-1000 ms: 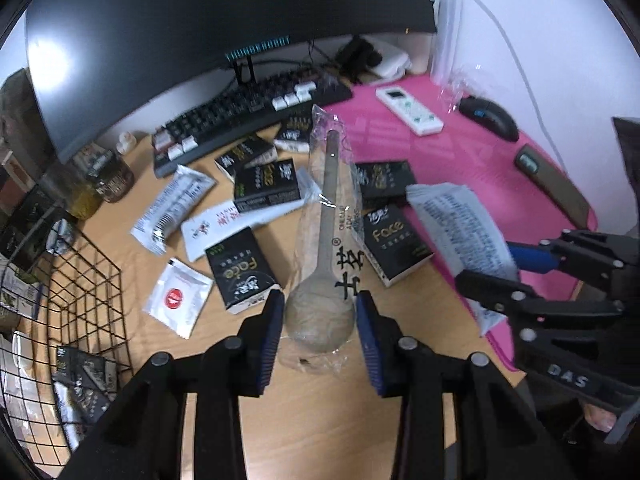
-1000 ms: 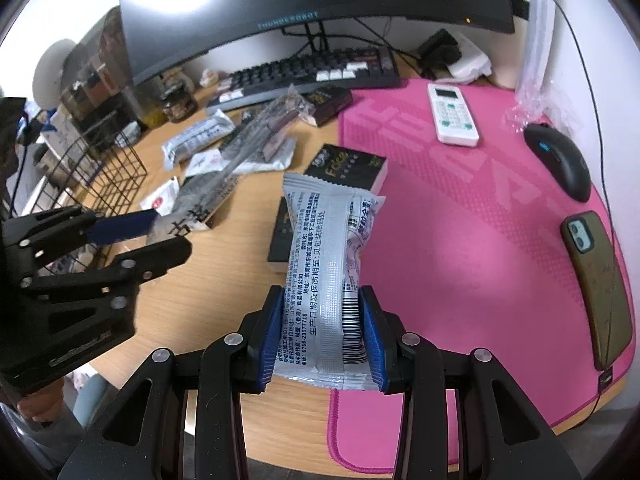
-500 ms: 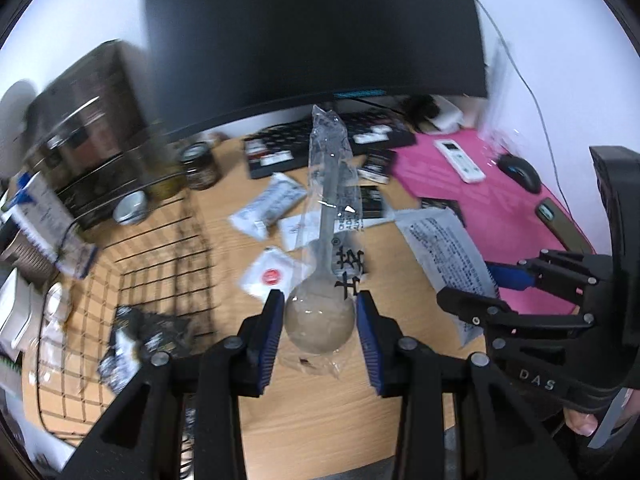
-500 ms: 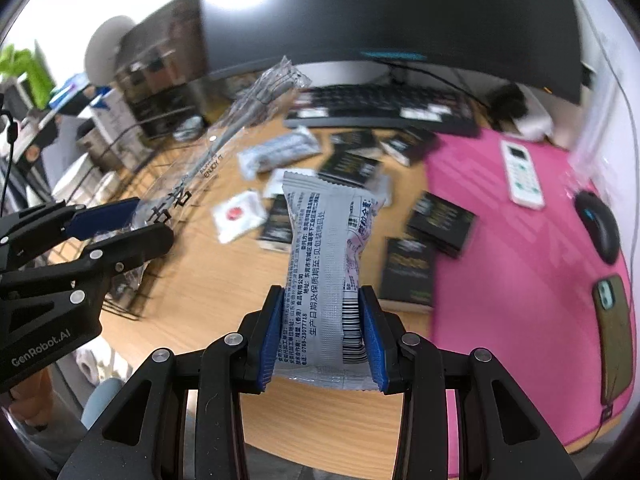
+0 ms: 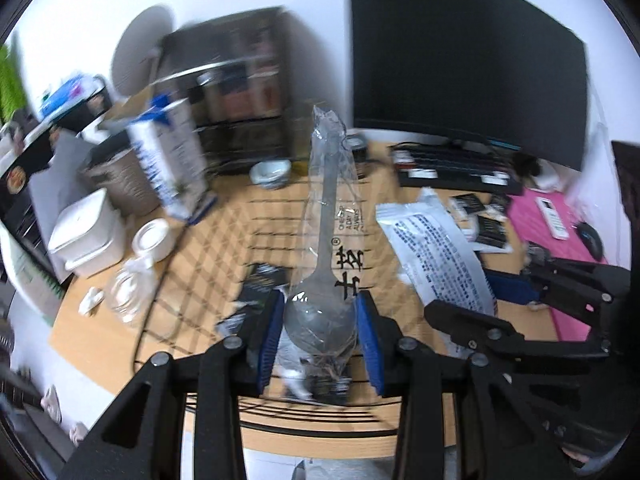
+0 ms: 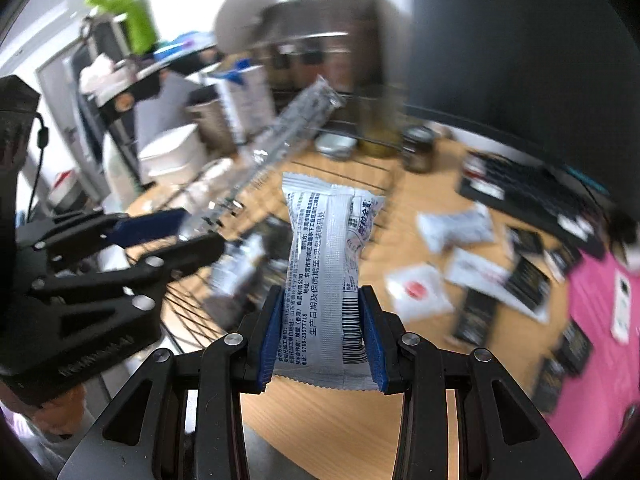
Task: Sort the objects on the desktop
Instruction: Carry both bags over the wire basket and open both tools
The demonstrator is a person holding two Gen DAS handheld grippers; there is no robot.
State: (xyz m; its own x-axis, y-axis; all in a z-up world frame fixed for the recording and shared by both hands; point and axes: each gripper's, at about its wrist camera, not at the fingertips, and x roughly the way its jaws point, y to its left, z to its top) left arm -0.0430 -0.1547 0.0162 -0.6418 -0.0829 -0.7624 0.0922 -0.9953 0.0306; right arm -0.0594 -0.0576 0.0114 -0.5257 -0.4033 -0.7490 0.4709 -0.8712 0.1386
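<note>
Left wrist view: left gripper [image 5: 320, 330] clamped on a bagged spoon [image 5: 326, 280], held above the wire basket [image 5: 208, 256]. The basket holds dark packets [image 5: 260, 280], count unclear through blur.

Right wrist view: right gripper [image 6: 322, 336] clamped on a silver snack packet [image 6: 328, 264], basket at 10 o'clock. Black boxes [image 6: 524, 284] and white sachets [image 6: 416, 290] lie loose at 3 o'clock; sorting looks partway done.

Bagged wooden spoon [image 5: 325, 276] (upright), white packet [image 6: 328, 280]
</note>
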